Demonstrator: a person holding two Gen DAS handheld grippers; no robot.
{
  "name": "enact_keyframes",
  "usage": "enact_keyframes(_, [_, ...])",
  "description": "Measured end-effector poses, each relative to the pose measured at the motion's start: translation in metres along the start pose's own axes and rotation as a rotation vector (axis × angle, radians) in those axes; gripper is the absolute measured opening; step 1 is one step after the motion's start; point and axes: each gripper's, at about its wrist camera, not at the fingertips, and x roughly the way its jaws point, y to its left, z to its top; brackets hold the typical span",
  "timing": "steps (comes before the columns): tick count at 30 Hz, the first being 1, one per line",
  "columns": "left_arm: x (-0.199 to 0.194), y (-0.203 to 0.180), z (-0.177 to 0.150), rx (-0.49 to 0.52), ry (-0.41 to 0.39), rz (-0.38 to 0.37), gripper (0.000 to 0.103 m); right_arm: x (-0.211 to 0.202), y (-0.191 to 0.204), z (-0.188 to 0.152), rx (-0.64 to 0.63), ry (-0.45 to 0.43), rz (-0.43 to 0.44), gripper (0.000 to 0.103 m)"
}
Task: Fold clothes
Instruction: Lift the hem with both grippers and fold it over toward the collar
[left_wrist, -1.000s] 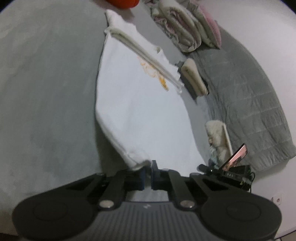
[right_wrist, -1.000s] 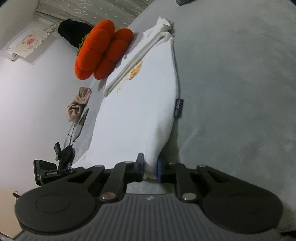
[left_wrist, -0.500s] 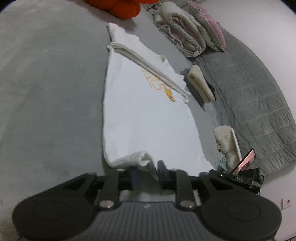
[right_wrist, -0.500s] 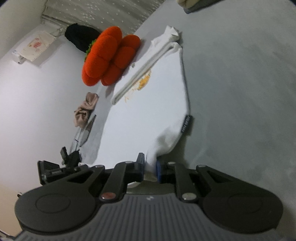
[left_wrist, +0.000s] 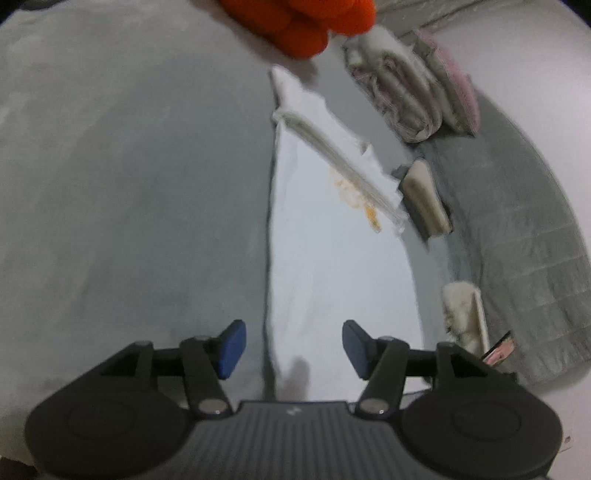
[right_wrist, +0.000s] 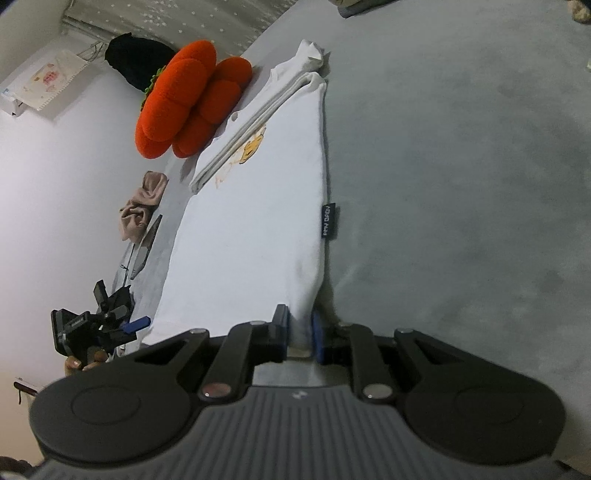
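The white shirt lies flat along the grey bed, long sides already turned in, with a folded band across its far end near the orange cushion. The right gripper is clamped on the near hem corner; the left gripper hangs over the other near corner with its tongs apart, holding nothing. By its look the cloth is light, soft and limp, so it will sag and crease between holds; the hem corners, both layers pinched together, are the best places to grip. No container is in view; a small folded pile sits beside the shirt
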Motion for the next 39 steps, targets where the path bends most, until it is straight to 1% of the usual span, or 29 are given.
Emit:
enact_keyframes(7, [0.017, -0.007, 0.0, 0.034, 0.057, 0.003, 0.06, -0.001, -0.003, 0.004, 0.024, -0.022, -0.004, 0.027])
enact_keyframes(13, [0.031, -0.014, -0.003, 0.062, 0.11, -0.025, 0.06, 0.0, 0.001, 0.003, 0.005, -0.025, 0.001, 0.037])
enact_keyframes(18, [0.038, -0.017, -0.005, 0.067, 0.128, -0.045, 0.06, 0.004, 0.004, 0.004, -0.002, -0.024, -0.005, 0.038])
enact_keyframes(23, [0.044, -0.02, -0.009, 0.073, 0.129, -0.063, 0.06, 0.006, 0.007, 0.003, -0.017, -0.023, -0.01, 0.038])
enact_keyframes(26, [0.046, -0.022, -0.011, 0.083, 0.127, -0.068, 0.057, 0.009, 0.008, 0.002, -0.026, -0.021, -0.009, 0.038])
enact_keyframes(29, [0.048, -0.024, -0.014, 0.088, 0.118, -0.068, 0.052, 0.011, 0.01, 0.001, -0.037, -0.018, -0.009, 0.038])
enact_keyframes(32, [0.05, -0.024, -0.016, 0.083, 0.107, -0.07, 0.043, 0.014, 0.013, 0.001, -0.049, -0.016, -0.01, 0.038])
enact_keyframes(34, [0.05, -0.023, -0.017, 0.074, 0.103, -0.065, 0.035, 0.015, 0.014, 0.0, -0.056, -0.016, -0.01, 0.038])
enact_keyframes(36, [0.051, -0.022, -0.018, 0.065, 0.099, -0.061, 0.023, 0.016, 0.015, 0.0, -0.061, -0.016, -0.01, 0.038])
enact_keyframes(37, [0.052, -0.021, -0.018, 0.061, 0.097, -0.059, 0.017, 0.016, 0.015, 0.0, -0.064, -0.017, -0.012, 0.037])
enact_keyframes(38, [0.052, -0.021, -0.018, 0.056, 0.095, -0.056, 0.015, 0.016, 0.015, 0.0, -0.066, -0.018, -0.016, 0.034])
enact_keyframes(39, [0.052, -0.02, -0.019, 0.052, 0.093, -0.054, 0.012, 0.016, 0.015, 0.0, -0.068, -0.019, -0.023, 0.028])
